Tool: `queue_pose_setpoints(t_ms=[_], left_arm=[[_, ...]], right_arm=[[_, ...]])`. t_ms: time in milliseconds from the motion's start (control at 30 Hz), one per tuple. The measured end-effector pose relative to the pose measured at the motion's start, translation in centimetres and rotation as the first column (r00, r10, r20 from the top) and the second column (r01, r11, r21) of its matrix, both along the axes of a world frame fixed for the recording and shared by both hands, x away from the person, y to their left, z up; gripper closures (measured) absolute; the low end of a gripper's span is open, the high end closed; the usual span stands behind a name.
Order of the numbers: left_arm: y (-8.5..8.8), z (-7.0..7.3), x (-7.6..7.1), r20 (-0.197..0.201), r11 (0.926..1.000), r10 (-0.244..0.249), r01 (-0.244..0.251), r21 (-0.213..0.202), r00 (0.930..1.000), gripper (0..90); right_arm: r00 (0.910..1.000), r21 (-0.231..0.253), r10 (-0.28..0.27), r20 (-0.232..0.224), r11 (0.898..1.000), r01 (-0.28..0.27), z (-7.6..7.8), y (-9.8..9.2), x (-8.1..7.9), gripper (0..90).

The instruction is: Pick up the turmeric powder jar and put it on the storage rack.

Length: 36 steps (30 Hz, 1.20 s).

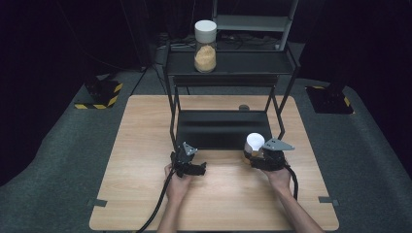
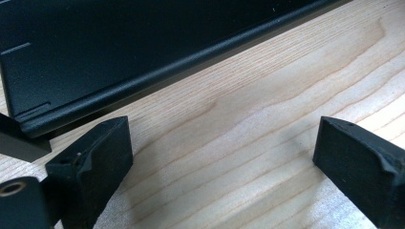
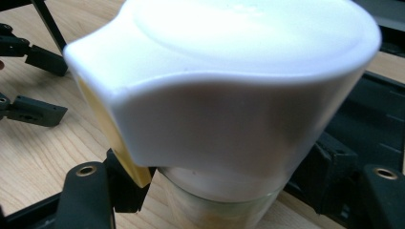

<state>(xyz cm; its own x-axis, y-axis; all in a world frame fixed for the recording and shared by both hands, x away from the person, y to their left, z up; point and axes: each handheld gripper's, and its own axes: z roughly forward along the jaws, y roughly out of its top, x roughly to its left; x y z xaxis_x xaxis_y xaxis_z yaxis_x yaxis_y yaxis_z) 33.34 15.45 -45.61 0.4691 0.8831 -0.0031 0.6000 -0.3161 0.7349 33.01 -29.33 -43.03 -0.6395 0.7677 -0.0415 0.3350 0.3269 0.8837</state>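
- Wooden table, high view: right gripper grips white-lidded jar by rack; shelf jar holds tan grains.
- Left gripper view: left gripper jaws apart over bare wood.
- Right gripper view: jaws clamped below the lid.

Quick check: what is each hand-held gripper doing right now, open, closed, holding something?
Left hand-held gripper: open, nothing between its jaws, bare table below.
Right hand-held gripper: closed on a white-lidded jar.
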Motion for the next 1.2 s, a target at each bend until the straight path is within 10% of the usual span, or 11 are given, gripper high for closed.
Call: queue_pose_setpoints(t_ms=[1200], left_arm=[[0.0, 0.0, 0.0, 0.000, 1.0000, 0.000, 0.000, 0.000, 1.0000, 6.3]], right_arm=[[0.9980, 0.014, 0.058, -0.024, 0.998, -0.058, 6.7, -2.2, 1.8, 30.7]])
